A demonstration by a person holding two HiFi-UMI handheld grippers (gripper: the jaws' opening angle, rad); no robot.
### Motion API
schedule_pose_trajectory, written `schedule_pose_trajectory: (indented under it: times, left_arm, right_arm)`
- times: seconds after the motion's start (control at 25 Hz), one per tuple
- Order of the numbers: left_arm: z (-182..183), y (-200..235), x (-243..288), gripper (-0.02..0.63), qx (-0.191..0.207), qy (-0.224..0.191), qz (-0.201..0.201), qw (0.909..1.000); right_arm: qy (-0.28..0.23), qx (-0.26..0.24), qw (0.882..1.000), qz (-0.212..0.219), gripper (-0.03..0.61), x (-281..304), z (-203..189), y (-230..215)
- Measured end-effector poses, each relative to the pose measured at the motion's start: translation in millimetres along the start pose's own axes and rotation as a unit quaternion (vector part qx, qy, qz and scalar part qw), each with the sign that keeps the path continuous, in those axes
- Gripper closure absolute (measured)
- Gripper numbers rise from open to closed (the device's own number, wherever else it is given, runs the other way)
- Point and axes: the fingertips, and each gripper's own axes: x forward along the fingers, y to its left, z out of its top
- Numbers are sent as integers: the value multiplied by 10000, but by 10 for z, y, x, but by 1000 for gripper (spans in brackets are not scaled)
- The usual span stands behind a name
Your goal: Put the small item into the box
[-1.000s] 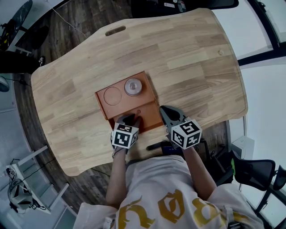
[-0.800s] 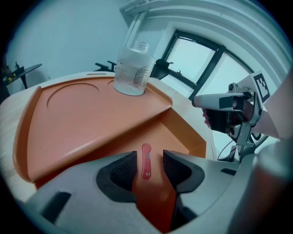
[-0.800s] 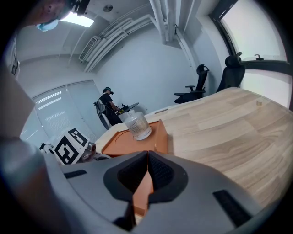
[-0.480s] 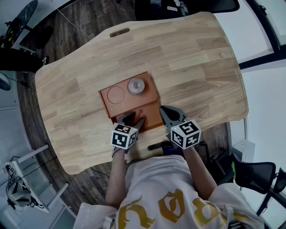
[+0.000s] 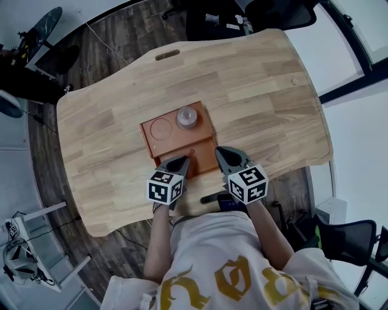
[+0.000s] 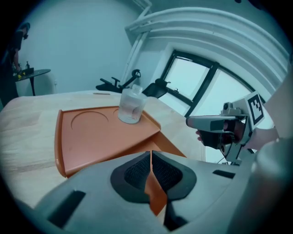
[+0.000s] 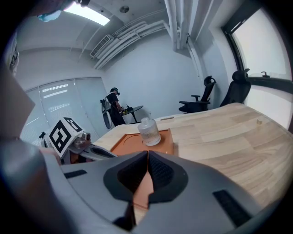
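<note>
An orange box (image 5: 177,139) lies flat on the wooden table (image 5: 254,97). A small clear jar (image 5: 187,117) stands in its far right corner, beside an empty round recess (image 5: 161,128). My left gripper (image 5: 177,162) hovers over the box's near left edge. Its jaws have just been closing and now stand shut, and I see nothing between them. My right gripper (image 5: 229,156) hangs at the near right edge, also shut. In the left gripper view, the jar (image 6: 132,106) stands beyond my left gripper (image 6: 151,153). The right gripper view shows the jar (image 7: 149,131) ahead of my right gripper (image 7: 148,153). Only orange box surface shows through each gap.
The table's near edge (image 5: 200,203) runs just under both hands. A handle slot (image 5: 167,55) is cut near the far edge, and a small knob (image 5: 294,80) sits at the right. Office chairs (image 5: 273,9) stand behind the table.
The left jaws stood apart over the box's near edge, spread wider half a second ago, and are together now. Both grippers have risen a little. Box and jar have not moved.
</note>
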Motion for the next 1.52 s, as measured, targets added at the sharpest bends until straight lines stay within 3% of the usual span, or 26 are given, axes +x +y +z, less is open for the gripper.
schedule_pose_trajectory:
  times: [0.16,0.28,0.4,0.56,0.64,0.72,0.84,0.96,1.12,1.24,1.36,1.52]
  left_arm:
    - [339,-83,-297,602,-125,-1041,35,9945]
    - [619,-137,-672,603,-640,-2181,-189,9736]
    - [773,-163,-992,604,-829,-2761,-203,9573]
    - [867,-257,-1273,604,-509,-2977,52,9533]
    - [875,-348,-1387,604,-180,-3085,141,9509]
    - [868,-473,-1495,604,15,-3309,-30,9437]
    - [792,-533,-1565,604,-190,-3435,-239,9386]
    - [727,-462,-1620,603,-427,-3425,-104,9385]
    - [651,-336,-1658,604,49,-3116,710,9475]
    - [638,-305,-1723,604,298,-3093,1058,9446]
    - [674,-309,-1793,603,293,-3252,992,9400]
    - [681,-288,-1823,604,230,-3260,861,9412]
  right_arm:
    - [-267,-82,9996,15,566,-148,127,114]
    - [-575,47,9983,69,566,-287,211,259]
    - [-770,-76,9970,-13,566,-426,251,380]
    - [-1134,-360,9920,-427,567,-649,404,381]
    - [-1284,-446,9897,-451,567,-739,479,422]
    - [-1483,-324,9880,-301,566,-815,535,498]
    - [-1684,116,9856,40,568,-889,545,606]
    - [-1418,-253,9895,-78,568,-889,468,677]
    - [-1376,-392,9896,-177,568,-910,456,726]
    - [-1367,-433,9894,-237,568,-913,464,740]
    - [-1379,-441,9891,-266,568,-903,482,744]
    - [-1407,-491,9885,-248,568,-872,525,780]
